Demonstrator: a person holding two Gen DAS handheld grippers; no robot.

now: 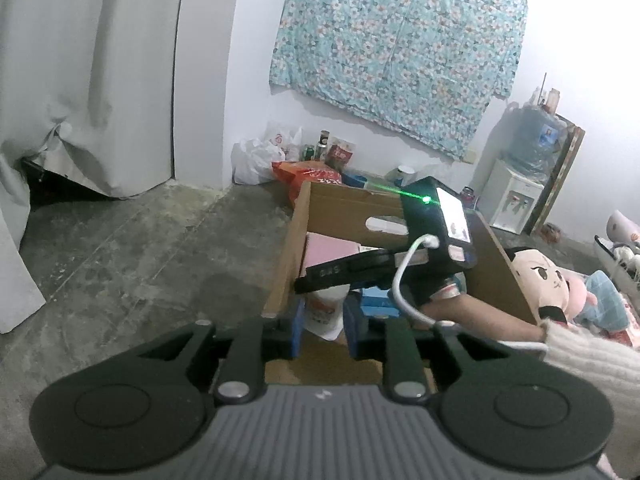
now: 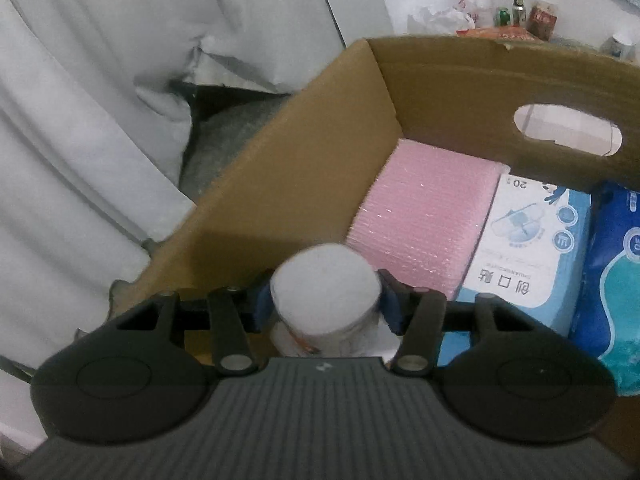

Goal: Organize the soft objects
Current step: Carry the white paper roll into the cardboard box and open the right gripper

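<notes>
An open cardboard box (image 2: 280,184) holds a pink pack (image 2: 424,220), a white-and-blue pack (image 2: 524,248) and a blue pack (image 2: 616,280). My right gripper (image 2: 325,300) is shut on a white wrapped roll (image 2: 325,300) with orange print, held over the box's near left corner. In the left wrist view the box (image 1: 298,236) lies ahead, and the right gripper (image 1: 324,280) reaches into it with the roll (image 1: 325,314). My left gripper (image 1: 320,330) is open and empty, just short of the box and the roll. A plush doll (image 1: 540,280) lies right of the box.
White curtains (image 1: 80,80) hang at the left over a grey concrete floor (image 1: 140,260). Bags and cans (image 1: 304,156) stand against the far wall behind the box. A water dispenser (image 1: 516,196) stands at the right. A floral cloth (image 1: 400,48) hangs on the wall.
</notes>
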